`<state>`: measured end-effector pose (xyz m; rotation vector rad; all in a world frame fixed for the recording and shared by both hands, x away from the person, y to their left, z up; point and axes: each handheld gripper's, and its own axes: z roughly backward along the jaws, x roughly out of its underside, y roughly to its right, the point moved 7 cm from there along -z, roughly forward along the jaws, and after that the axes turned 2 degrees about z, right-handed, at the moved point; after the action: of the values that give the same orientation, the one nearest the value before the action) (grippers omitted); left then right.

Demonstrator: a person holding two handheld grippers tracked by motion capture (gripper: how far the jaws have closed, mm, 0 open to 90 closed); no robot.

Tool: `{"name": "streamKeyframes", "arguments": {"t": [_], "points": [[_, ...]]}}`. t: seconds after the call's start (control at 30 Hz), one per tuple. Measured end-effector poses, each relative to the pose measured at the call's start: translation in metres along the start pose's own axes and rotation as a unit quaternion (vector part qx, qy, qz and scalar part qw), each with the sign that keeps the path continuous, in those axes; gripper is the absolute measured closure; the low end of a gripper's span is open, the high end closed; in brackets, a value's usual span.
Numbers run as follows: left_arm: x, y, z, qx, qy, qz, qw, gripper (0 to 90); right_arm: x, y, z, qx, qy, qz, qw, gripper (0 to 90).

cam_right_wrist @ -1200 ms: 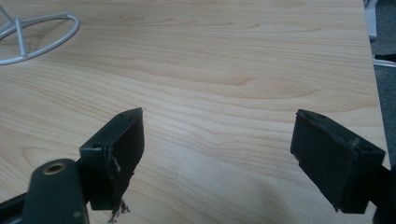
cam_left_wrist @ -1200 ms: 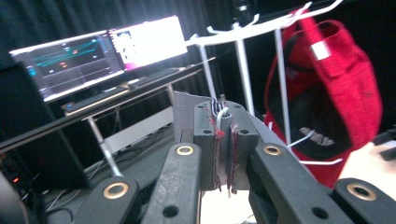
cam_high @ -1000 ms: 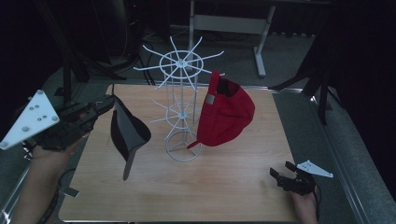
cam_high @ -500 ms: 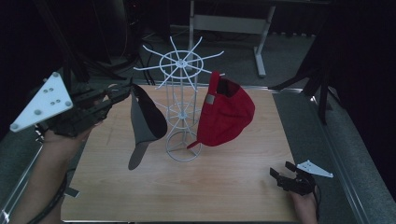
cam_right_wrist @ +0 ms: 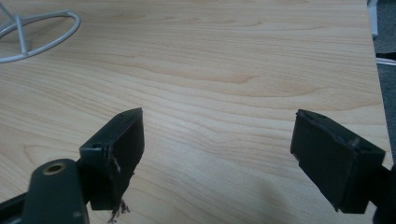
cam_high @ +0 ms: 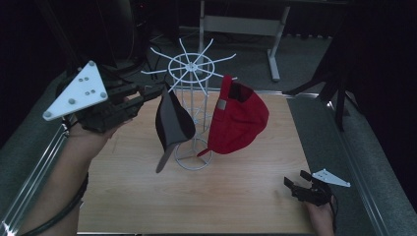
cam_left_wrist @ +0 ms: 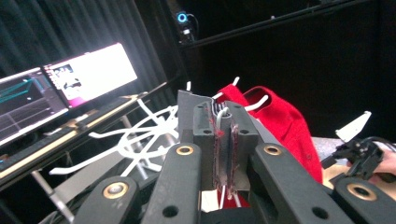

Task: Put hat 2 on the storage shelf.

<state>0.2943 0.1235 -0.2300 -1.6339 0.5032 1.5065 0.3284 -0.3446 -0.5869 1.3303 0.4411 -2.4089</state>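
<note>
A white wire rack [cam_high: 194,64] stands mid-table on a round base [cam_right_wrist: 37,35]. A red cap [cam_high: 238,118] hangs from its right side and shows again as the red cap [cam_left_wrist: 285,126] past my left jaws. My left gripper [cam_high: 160,91] is shut on a black cap [cam_high: 172,123], which dangles brim-down just left of the rack, above the table. In the left gripper view my left gripper [cam_left_wrist: 224,135] pinches the cap's edge close to the rack's prongs. My right gripper [cam_high: 295,187] rests near the table's front right; seen along its own jaws, the right gripper [cam_right_wrist: 217,149] is open over bare wood.
The wooden table [cam_high: 236,196] has metal rails along its left side [cam_high: 39,167]. Lit monitors [cam_left_wrist: 70,88] stand beyond the rack in the left gripper view. A desk leg [cam_high: 273,49] stands on the floor behind the table.
My left gripper has carried the black cap rightward and upward, close to the wire rack. The right gripper and red cap have stayed put.
</note>
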Motion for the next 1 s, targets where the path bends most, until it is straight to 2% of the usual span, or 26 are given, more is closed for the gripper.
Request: {"name": "streamKeyframes", "arguments": {"t": [0.27, 0.43, 0.63, 0.87, 1.0], "points": [[0.009, 0.013, -0.015, 0.022, -0.015, 0.006, 0.9996, 85.1, 0.001, 0.001, -0.001, 0.001, -0.003, 0.001, 1.0, 17.3], [0.017, 0.02, -0.02, 0.024, -0.028, -0.002, 0.9993, 85.0, 0.001, 0.0, -0.001, 0.002, -0.005, 0.002, 1.0, 17.3], [0.021, 0.023, -0.022, 0.023, -0.034, -0.01, 0.9991, 85.0, 0.001, 0.0, -0.001, 0.002, -0.005, 0.001, 1.0, 17.3], [0.023, 0.026, -0.023, 0.016, -0.03, -0.012, 0.9993, 82.0, 0.001, 0.0, -0.001, 0.002, -0.004, 0.0, 1.0, 17.3], [0.025, 0.03, -0.022, 0.022, -0.028, -0.013, 0.9993, 79.4, 0.001, 0.001, -0.001, 0.001, -0.003, 0.0, 1.0, 17.3]]}}
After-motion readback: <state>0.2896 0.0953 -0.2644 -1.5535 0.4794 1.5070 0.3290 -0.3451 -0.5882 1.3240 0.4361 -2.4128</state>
